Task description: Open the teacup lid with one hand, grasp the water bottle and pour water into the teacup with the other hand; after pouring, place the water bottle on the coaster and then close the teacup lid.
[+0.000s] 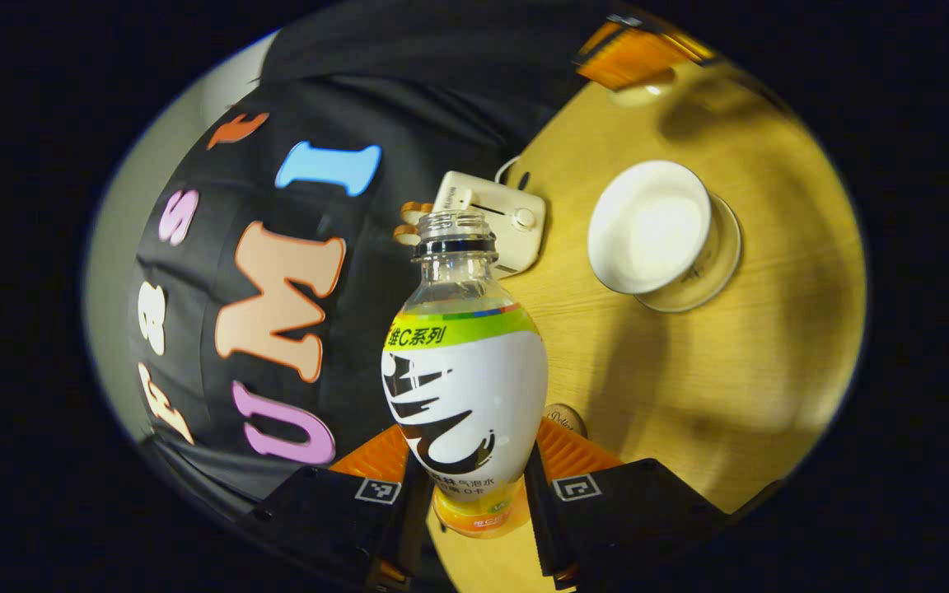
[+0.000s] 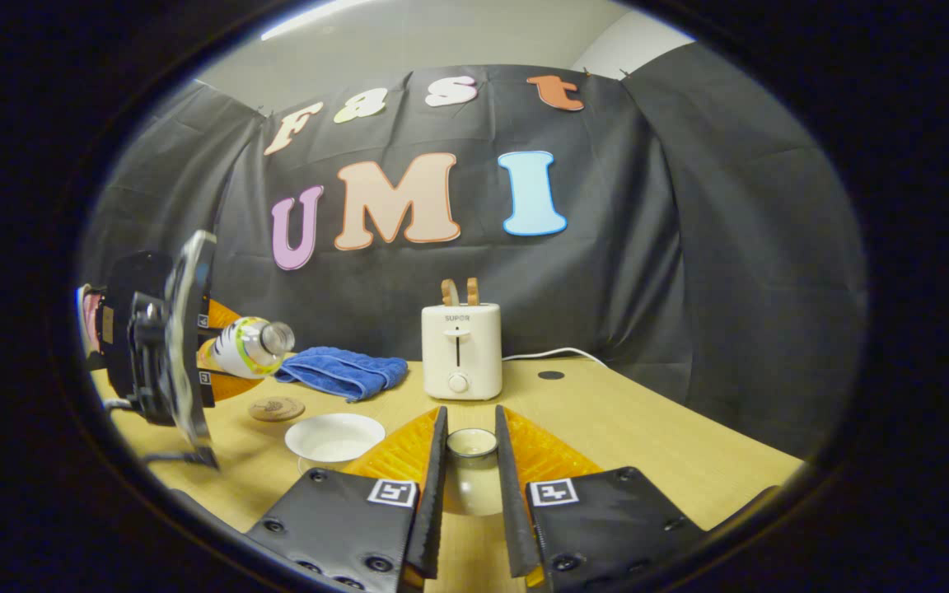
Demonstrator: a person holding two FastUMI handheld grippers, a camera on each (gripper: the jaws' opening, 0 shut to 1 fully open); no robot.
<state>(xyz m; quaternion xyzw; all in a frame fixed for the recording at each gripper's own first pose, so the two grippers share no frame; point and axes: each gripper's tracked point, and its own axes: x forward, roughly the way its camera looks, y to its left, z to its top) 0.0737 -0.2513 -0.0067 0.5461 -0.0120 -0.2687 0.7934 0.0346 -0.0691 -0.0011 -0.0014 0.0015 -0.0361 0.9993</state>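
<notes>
- Left gripper (image 1: 474, 494) clamped on the lower body of a clear plastic water bottle with a white, black and green label (image 1: 465, 395); both fingers (image 1: 343, 502) pressed against its sides, open just to the bottle's width.
- Bottle uncapped, open neck aimed away from the camera in the left gripper view.
- In the right gripper view, same bottle (image 2: 245, 346) held at far left, lying nearly level above the bench, mouth turned to the right.
- Wide white ceramic teacup (image 1: 649, 226) seated on a clear glass saucer (image 1: 709, 272), uncovered, on the pale wooden bench (image 1: 730, 371); seen in the left gripper view to the right of the bottle's neck, apart from it.
- In the right gripper view, teacup (image 2: 334, 436) near, left of centre, below and to the right of the bottle's mouth.
- Right gripper (image 2: 472, 486) closed on the small white teacup lid (image 2: 472, 461), held between the two fingers with its knob facing the camera, above the bench.
- Round brown coaster (image 2: 276, 408) flat on the bench, just left of and beyond the teacup, bare.
- Crumpled blue towel (image 2: 343, 371) farther back, left of the cream-white toaster (image 2: 461, 350) standing by the booth's wall; two brown slices upright in its slots.
</notes>
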